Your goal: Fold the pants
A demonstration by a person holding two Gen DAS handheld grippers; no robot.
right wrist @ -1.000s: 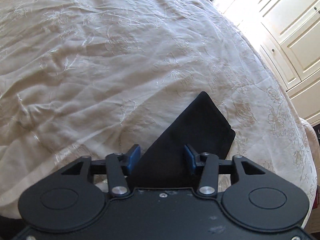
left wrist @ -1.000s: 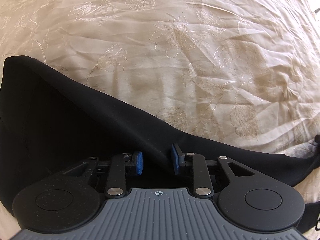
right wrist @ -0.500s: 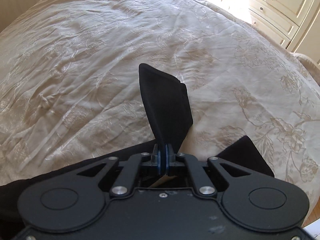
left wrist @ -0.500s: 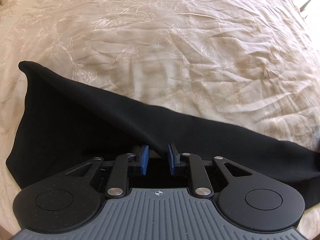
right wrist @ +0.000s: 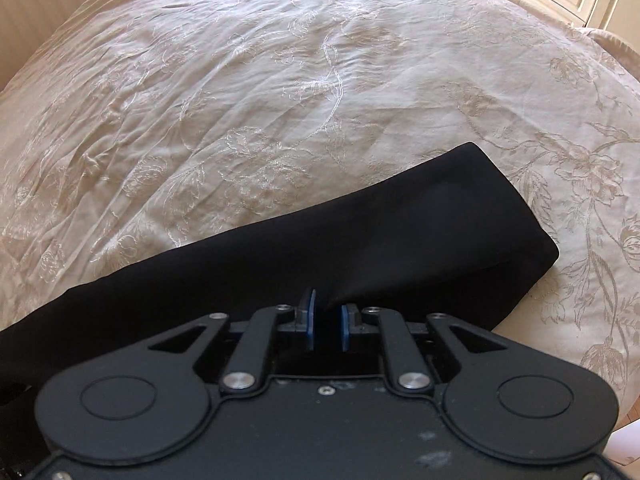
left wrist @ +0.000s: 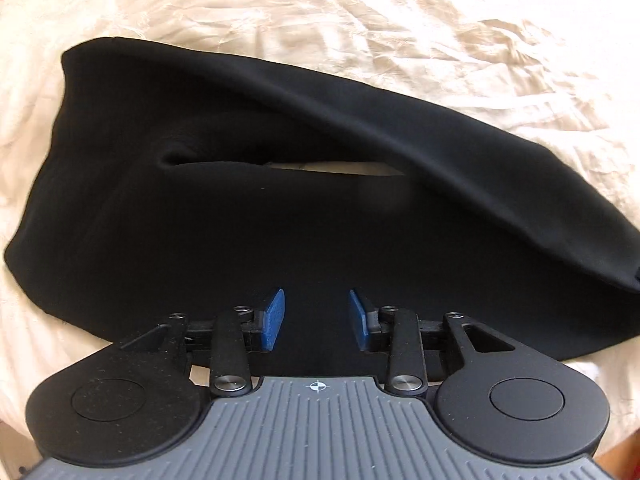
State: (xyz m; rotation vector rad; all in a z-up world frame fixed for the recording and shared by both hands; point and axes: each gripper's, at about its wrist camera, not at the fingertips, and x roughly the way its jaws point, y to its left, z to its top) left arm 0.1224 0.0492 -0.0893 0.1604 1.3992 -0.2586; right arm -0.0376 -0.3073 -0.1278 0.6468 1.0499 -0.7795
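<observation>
The black cloth pants point(left wrist: 280, 208) lie folded over on the cream embroidered bedspread point(right wrist: 280, 80). The left tool point(left wrist: 316, 318) points straight down above them, jaws opening, gripping nothing. The right tool point(right wrist: 325, 322) tilts steeply down, its narrow-set jaws opening over the fabric.

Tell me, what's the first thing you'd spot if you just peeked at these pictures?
The big black pants jump out first, spread in a soft heap over the cream flowery bedspread. Next come the blue pads: the left gripper hangs over the dark cloth with its jaws opening and nothing pinched. The right gripper sits low at the edge of one leg, jaws opening too, with a ridge of cloth right at its pads.
</observation>
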